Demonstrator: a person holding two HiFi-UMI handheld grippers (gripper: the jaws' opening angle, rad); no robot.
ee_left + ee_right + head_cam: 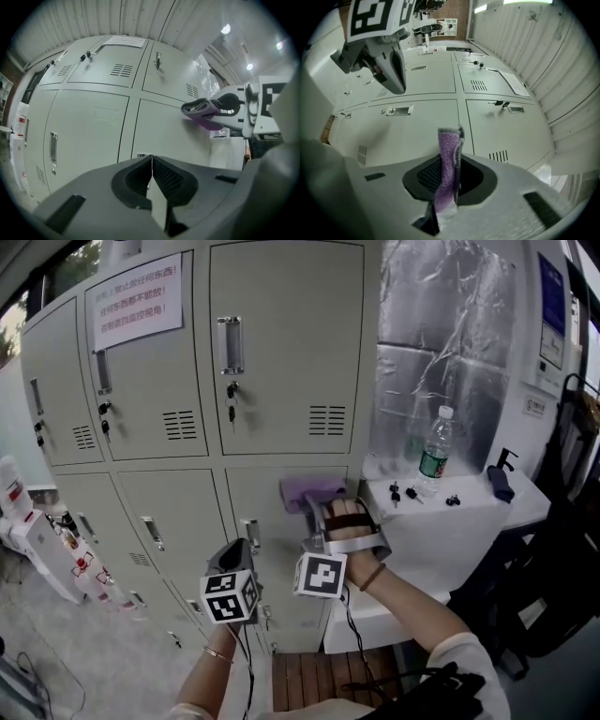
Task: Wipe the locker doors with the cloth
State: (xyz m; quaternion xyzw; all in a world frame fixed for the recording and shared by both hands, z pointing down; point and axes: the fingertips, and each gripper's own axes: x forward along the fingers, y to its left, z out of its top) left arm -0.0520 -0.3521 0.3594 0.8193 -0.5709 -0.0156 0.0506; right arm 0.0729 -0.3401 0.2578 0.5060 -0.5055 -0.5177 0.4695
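Wiping, I judge; right claw (322,509) clamps purple cloth (312,490) near top of lower locker door (281,601); left claw (236,556) closed, empty, lower before door; next: press cloth flat, sweep across.

A clear plastic water bottle (435,448) stands on the white surface (478,487), right of the right claw (317,502); small black keys (395,492) lie nearer it.

White counter (469,514): water bottle (434,451) upright, small keys (395,491) beside it, dark pump bottle (502,479) near right edge.
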